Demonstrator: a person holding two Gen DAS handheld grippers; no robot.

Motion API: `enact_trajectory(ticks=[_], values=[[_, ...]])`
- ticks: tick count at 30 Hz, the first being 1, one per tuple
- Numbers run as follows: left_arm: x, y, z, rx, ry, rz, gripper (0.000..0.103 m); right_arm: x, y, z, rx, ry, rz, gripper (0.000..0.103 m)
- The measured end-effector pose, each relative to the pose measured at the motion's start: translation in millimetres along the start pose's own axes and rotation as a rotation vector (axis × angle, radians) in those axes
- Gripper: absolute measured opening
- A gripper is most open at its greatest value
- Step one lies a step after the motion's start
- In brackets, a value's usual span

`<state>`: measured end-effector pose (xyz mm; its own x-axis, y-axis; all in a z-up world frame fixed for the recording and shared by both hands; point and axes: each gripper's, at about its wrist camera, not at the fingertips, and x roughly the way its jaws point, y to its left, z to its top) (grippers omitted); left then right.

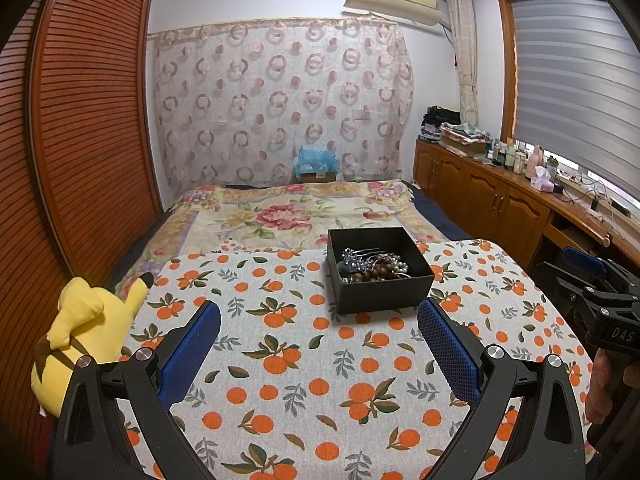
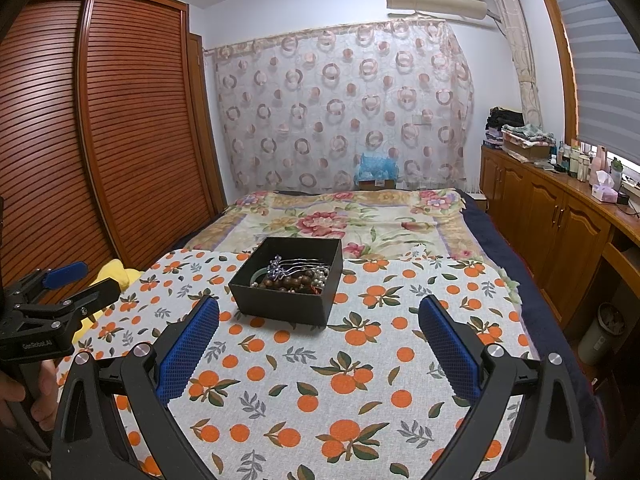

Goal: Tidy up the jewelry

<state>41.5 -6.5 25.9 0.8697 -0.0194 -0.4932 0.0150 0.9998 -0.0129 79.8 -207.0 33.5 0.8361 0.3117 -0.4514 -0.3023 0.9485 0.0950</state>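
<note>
Jewelry [image 1: 374, 266] lies heaped in the black box [image 1: 380, 294] at centre frame on the counter [image 1: 304, 360]; none visible outside it; left gripper [image 1: 319, 354] and right gripper [image 2: 319, 350] gape wide, empty; sorting seemingly finished or pending.

Black box [image 1: 380, 294] on orange-printed tablecloth [image 1: 304, 360].

Room was evenly lit, kinda soft and flat, with daylight coming in under the window blind [image 1: 576, 80] on the right. The black box [image 1: 380, 276] threw only a faint shadow on the near side, onto the tablecloth [image 1: 300, 360]. No real glare anywhere. Both views were sharp in the middle, but the fisheye bent the wardrobe [image 2: 120, 140] slats hard, and the corners went black.
</note>
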Motion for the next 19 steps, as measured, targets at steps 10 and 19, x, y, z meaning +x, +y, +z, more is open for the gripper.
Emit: enact_trajectory(ticks=[10, 19], values=[[-0.1, -0.7, 0.1, 0.002, 0.0, 0.003, 0.095, -0.1, 0.2, -0.7, 0.0, 0.0, 0.0, 0.1], [-0.7, -0.4, -0.3, 0.003, 0.0, -0.001, 0.095, -0.2, 1.0, -2.5, 0.0, 0.0, 0.0, 0.1]])
